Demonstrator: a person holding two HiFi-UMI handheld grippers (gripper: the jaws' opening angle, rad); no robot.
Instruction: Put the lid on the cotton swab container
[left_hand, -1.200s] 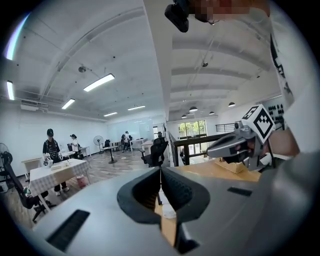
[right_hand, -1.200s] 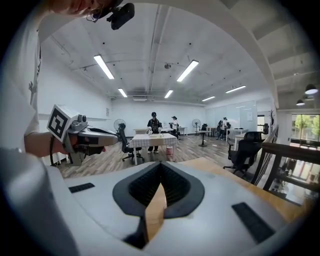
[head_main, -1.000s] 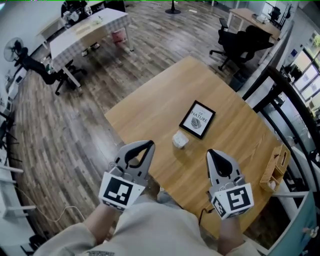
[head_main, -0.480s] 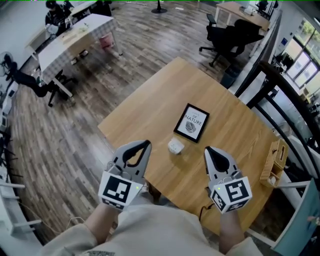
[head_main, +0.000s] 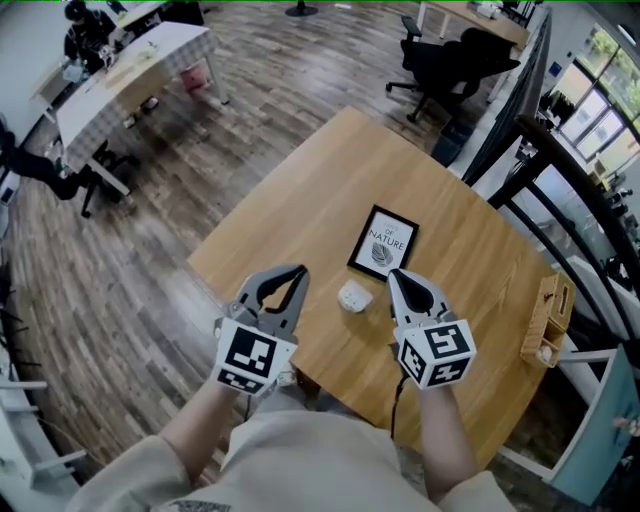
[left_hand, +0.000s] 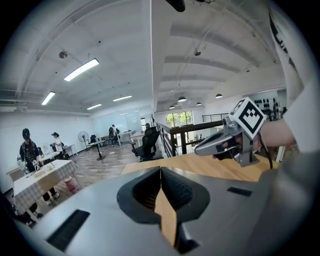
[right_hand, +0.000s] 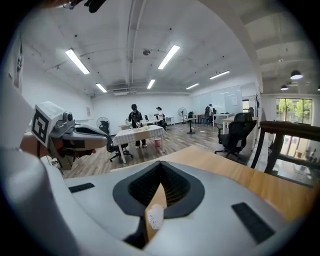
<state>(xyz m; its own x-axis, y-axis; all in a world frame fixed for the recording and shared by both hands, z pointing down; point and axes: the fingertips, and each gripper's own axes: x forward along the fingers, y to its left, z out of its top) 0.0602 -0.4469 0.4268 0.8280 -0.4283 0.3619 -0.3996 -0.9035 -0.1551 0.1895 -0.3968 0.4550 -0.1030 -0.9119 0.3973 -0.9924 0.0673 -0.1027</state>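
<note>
A small white cotton swab container (head_main: 354, 296) sits on the wooden table (head_main: 320, 190) near its front edge, between my two grippers. I cannot tell a separate lid from it. My left gripper (head_main: 297, 271) hovers just left of the container, jaws shut and empty; in its own view the left gripper (left_hand: 160, 168) points across the table. My right gripper (head_main: 395, 273) hangs just right of the container, also shut and empty. In the right gripper view, the container (right_hand: 154, 217) shows as a white patch through the gap below the shut right gripper (right_hand: 160, 163).
A black-framed picture (head_main: 383, 243) lies flat just beyond the container. A wooden box (head_main: 549, 320) stands at the table's right edge beside a black railing (head_main: 560, 180). Office chairs (head_main: 440, 60) and a white table (head_main: 120, 75) stand on the floor beyond.
My right gripper has moved forward and left, closer to the container. The left gripper edged forward too. The head view has shifted, so the table sits lower in the picture.
</note>
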